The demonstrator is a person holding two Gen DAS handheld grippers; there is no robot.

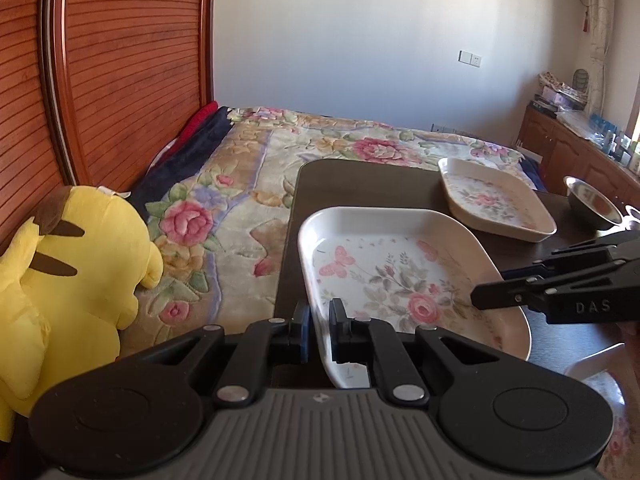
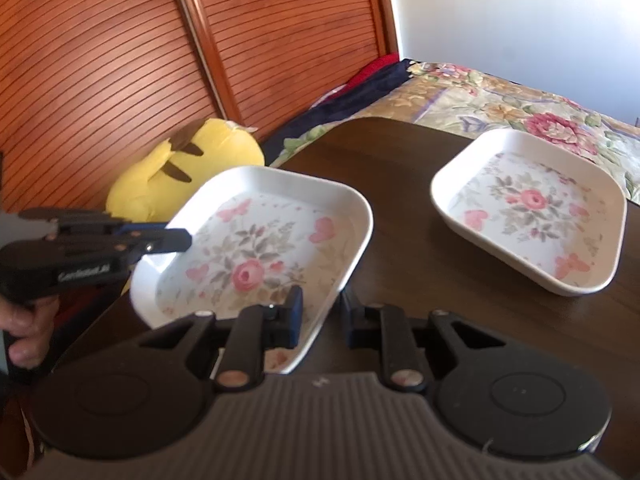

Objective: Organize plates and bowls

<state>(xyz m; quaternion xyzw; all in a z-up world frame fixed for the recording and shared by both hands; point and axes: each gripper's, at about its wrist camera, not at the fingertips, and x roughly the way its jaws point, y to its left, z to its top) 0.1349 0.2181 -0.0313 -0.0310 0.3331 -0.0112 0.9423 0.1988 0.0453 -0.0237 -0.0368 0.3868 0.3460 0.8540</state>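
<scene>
near plate: the near plate (image 1: 400,276), white and square with a rose print, sat at the near left end of the dark table (image 1: 360,184), held by two of its edges; in the right wrist view it looked tilted, though i could not tell whether it was clear of the wood.
left gripper: the left gripper (image 1: 320,334) was clamped narrow on the plate's rim, one pad outside the wall and one inside.
right gripper: the right gripper (image 2: 322,316) straddled the opposite rim with its fingers narrow; the inner pad lay against the wall, but contact on the outer side could not be told.
far plate: a matching far plate (image 2: 528,212) lay flat further along the table, well apart from the near one.
metal bowl: a metal bowl (image 1: 592,200) stood beyond it at the right edge.
likely step: lifting the near plate to stack it into its twin.
doing it well: both grips should have been firm before any lift, the hands raised together to keep it level, and its corners lined up with the far plate before lowering.
risk: a thin, glossy rim could have slipped from one pad.
surroundings: a yellow plush toy (image 1: 80,264) sat on the flowered bedspread (image 1: 240,168) beside the table.
</scene>
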